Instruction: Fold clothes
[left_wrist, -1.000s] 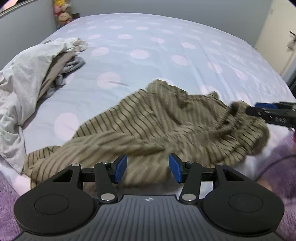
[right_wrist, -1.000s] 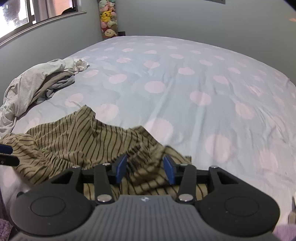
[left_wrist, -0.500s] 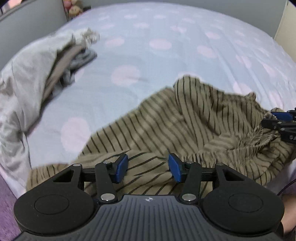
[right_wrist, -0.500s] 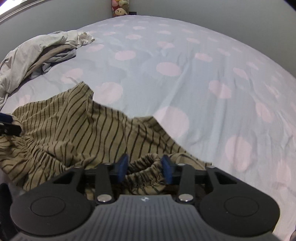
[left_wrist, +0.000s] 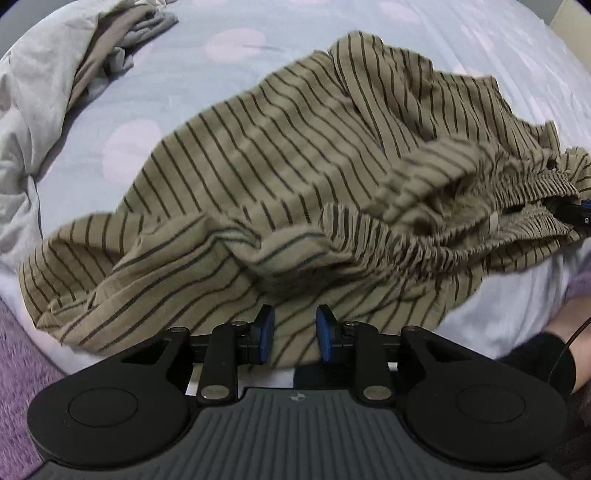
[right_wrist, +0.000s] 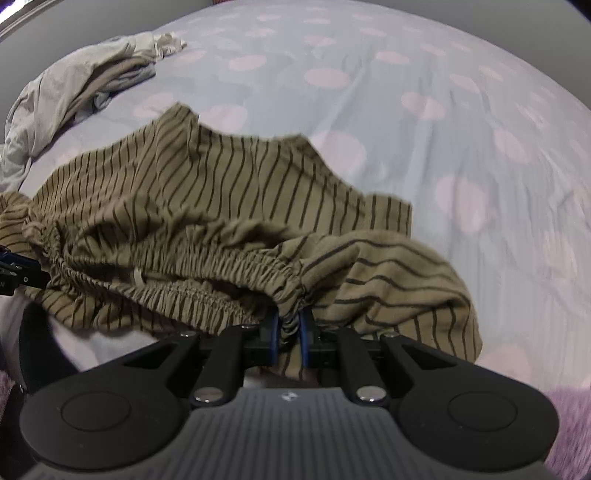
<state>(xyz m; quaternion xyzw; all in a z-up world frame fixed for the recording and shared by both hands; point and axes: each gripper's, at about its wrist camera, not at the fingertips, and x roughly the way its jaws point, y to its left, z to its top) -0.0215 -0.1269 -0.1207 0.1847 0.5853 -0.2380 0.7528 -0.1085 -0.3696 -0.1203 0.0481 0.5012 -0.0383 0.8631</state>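
Surface: a bed (right_wrist: 424, 122) under a pale blue sheet with pink polka dots, wrinkled in places; its white edge shows below the clothes in the left wrist view.
Room: a grey wall (right_wrist: 535, 33) behind the bed; purple fuzzy fabric (left_wrist: 18, 350) at the near corners of both views.
Clothes, counted: one pair of olive striped shorts (left_wrist: 288, 158) lying crumpled at the near edge of the bed; one loose pile of grey clothes (right_wrist: 74, 85) well apart from it, at the far left.
Striped shorts: gathered elastic waistband (right_wrist: 207, 266) facing the cameras, a leg spread flat toward the middle of the bed.
Right gripper (right_wrist: 287, 328): blue pads pressed together on a bunch of the waistband.
Left gripper (left_wrist: 291, 330): blue pads apart, nothing between them, just above the near edge of the shorts.
Grippers, counted: two.
Person: a hand in a dark cuff (left_wrist: 554, 354) at the right edge of the left wrist view.
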